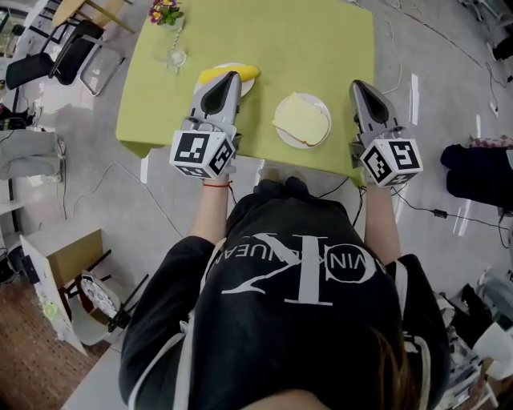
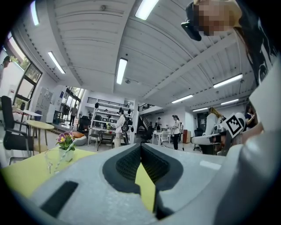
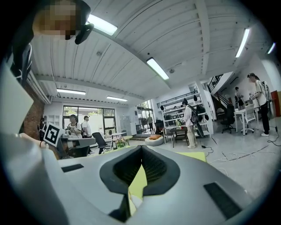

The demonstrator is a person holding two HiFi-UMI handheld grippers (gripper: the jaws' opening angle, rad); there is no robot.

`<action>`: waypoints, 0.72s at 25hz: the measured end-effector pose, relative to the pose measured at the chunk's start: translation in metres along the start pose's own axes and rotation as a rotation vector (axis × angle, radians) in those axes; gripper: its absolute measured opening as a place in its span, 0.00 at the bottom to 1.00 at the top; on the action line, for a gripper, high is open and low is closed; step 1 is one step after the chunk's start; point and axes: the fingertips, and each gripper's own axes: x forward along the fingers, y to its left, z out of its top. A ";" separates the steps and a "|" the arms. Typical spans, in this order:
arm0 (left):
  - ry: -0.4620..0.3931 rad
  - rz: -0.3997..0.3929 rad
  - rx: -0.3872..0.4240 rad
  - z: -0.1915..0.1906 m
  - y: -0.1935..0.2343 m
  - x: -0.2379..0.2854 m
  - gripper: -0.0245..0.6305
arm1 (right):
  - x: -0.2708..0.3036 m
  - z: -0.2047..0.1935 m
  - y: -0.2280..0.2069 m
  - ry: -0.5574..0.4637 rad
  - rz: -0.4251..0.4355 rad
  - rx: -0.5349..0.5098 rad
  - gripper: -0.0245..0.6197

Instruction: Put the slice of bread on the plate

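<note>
In the head view a pale slice of bread [image 1: 302, 119] lies on a white plate [image 1: 282, 135] near the front edge of the yellow-green table [image 1: 321, 40]. My left gripper [image 1: 228, 78] hovers left of the plate, over a second white plate holding a banana [image 1: 228, 74]; its jaws are together with nothing between them [image 2: 141, 145]. My right gripper [image 1: 357, 86] hangs right of the bread plate, shut and holding nothing [image 3: 141, 148]. Both point level across the table.
A glass vase with flowers [image 1: 168, 24] stands at the table's far left; it also shows in the left gripper view [image 2: 65, 147]. Chairs [image 1: 72, 52] stand left of the table. Cables run on the floor. People and desks fill the room beyond.
</note>
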 end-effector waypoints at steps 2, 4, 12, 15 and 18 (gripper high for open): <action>-0.009 0.002 0.000 0.004 0.000 -0.001 0.05 | -0.001 0.005 0.001 -0.010 0.008 -0.010 0.04; -0.018 0.002 -0.002 0.009 -0.002 -0.002 0.05 | -0.002 0.009 0.002 -0.021 0.012 -0.013 0.04; -0.053 0.021 0.007 0.025 0.003 -0.003 0.05 | 0.003 0.021 0.004 -0.049 0.028 -0.013 0.04; -0.051 0.030 0.004 0.024 0.006 -0.005 0.05 | 0.004 0.022 0.006 -0.053 0.032 -0.015 0.04; -0.045 0.034 0.000 0.023 0.008 -0.006 0.05 | 0.006 0.023 0.008 -0.053 0.034 -0.016 0.04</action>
